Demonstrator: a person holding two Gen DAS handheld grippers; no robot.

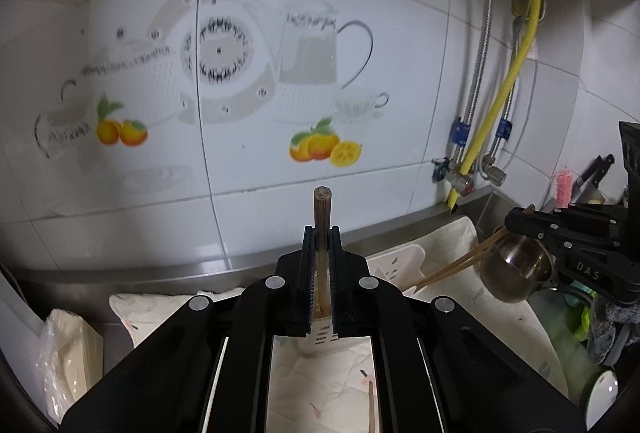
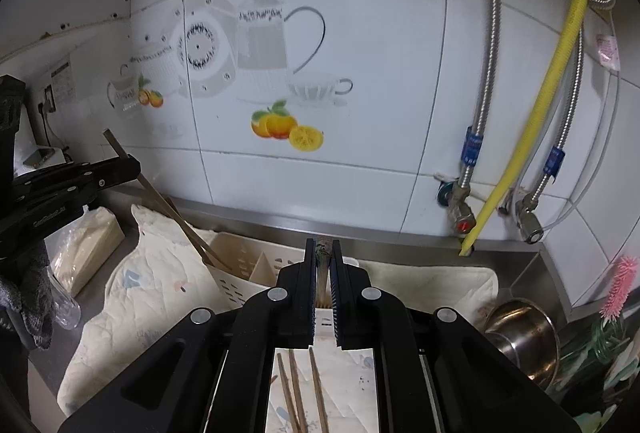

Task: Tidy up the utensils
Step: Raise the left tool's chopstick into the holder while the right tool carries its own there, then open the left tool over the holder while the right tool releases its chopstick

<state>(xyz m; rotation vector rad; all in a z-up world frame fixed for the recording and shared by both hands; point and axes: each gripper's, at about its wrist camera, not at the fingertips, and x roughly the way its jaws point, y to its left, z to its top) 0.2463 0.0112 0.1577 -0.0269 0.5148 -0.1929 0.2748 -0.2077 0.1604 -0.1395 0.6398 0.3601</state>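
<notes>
Both tongs, left and right, clamp chopsticks (holder below).

Home kitchen, tiled wall, steel counter

Cool, even light washed the tiled wall pale, with a soft glare at its middle. The printed teapot decal looked smeared by blur. Fisheye bending curved the grout lines, and corners fell black.
</notes>
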